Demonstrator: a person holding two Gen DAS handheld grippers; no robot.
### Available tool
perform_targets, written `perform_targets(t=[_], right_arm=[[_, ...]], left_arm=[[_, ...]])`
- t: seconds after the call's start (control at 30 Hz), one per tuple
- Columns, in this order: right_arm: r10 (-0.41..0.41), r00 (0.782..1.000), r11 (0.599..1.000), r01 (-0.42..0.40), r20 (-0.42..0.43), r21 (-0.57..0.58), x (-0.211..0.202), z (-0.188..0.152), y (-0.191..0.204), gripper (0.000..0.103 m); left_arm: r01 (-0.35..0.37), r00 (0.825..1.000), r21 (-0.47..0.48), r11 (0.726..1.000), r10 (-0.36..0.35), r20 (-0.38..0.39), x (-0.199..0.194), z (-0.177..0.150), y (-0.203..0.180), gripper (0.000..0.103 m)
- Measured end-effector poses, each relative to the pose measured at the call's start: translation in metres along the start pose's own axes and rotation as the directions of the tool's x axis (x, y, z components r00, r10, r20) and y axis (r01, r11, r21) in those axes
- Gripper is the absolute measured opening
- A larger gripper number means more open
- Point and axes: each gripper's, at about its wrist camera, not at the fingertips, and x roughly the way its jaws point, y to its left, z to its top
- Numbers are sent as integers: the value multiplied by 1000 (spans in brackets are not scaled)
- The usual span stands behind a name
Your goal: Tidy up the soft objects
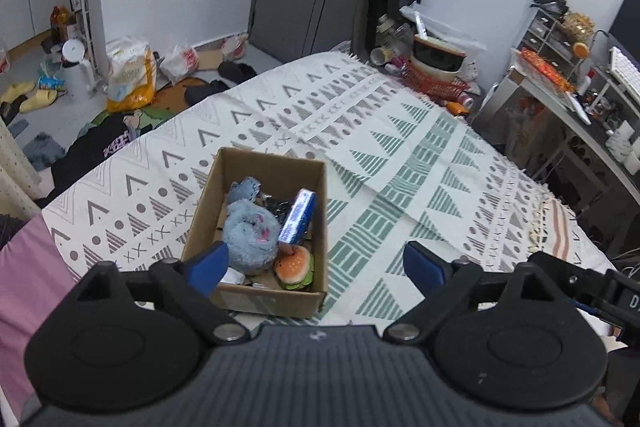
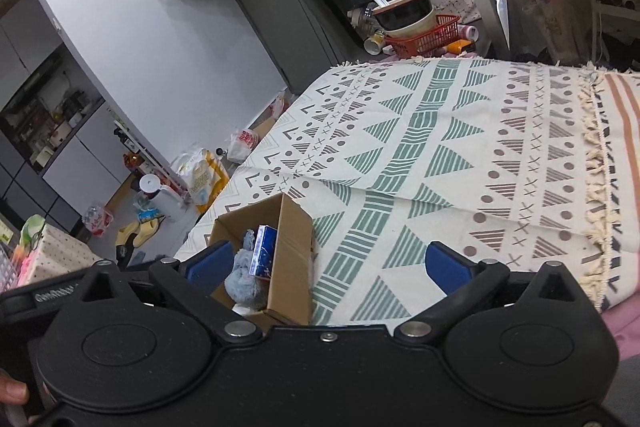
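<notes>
Even, soft indoor light is filling both fisheye views, casting only faint shadows. Straight lines are bowing toward the edges, corners are darkening, distant clutter is blurring slightly, and no strong glare is showing.

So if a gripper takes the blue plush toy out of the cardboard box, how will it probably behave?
The blue plush toy looks fluffy and rounded, so it will probably squash between the fingers and weigh little. Its fur may slip somewhat. The tissue pack leans beside it in the cardboard box and might tip over.
</notes>
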Motion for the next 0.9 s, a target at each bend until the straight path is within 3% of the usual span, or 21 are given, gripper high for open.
perform_targets(t=[0.23, 0.9], right_arm=[[2, 1000, 1000, -2, 6, -10, -22, -1, -7, 103], [-48, 999, 993, 50, 22, -107, -80, -10, -10, 103]], left_arm=[[-3, 1000, 17, 1000, 2, 13, -22, -9, -12, 102], [-90, 994, 91, 992, 83, 72, -85, -39, -26, 103]])
